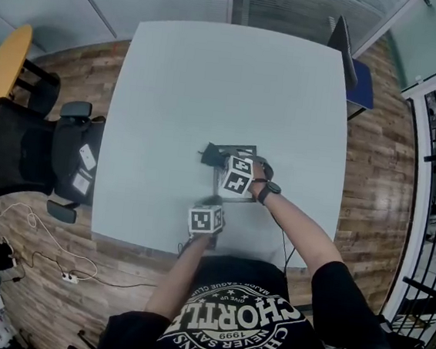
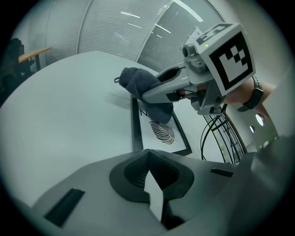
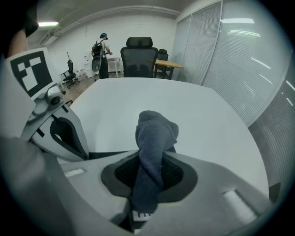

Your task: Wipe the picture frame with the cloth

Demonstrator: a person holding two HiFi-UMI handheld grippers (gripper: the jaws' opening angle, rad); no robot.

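Pinches the cloth in the right gripper, pressing it on the picture frame's far left corner, flat on the table near right. Holds the left gripper closed, empty. Seems mid-wipe, most surface undone.

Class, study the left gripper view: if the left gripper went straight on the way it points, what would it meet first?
Probably the picture frame lying on the table, just beyond the left gripper and its closed jaws; the cloth sits further along. Depth is uncertain.
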